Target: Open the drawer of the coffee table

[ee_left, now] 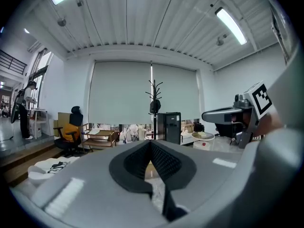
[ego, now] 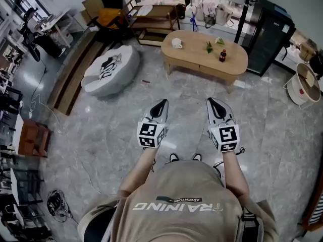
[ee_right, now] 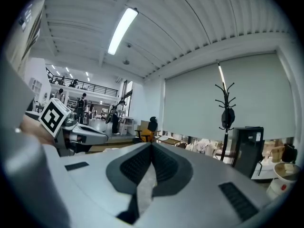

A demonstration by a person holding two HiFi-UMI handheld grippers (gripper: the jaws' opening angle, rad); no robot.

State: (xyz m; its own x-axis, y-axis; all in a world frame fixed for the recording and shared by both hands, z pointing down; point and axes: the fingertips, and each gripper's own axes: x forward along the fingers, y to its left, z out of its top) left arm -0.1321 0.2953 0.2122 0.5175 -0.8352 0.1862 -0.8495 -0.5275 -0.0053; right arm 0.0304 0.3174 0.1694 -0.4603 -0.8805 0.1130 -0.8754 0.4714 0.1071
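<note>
The oval wooden coffee table stands across the room, well ahead of both grippers. On it are a white cup, a dark bottle and some small green items. Its front side panel faces me; I cannot make out a drawer line from here. My left gripper and right gripper are held side by side over the marble floor, pointing at the table. Both are shut with nothing between the pads. Each gripper view shows only the room beyond the shut tips.
A white round pouffe sits left of the table. A black cabinet and a white round basket stand to the right. A low wooden shelf and an orange chair are behind. Cables lie at the floor's near left.
</note>
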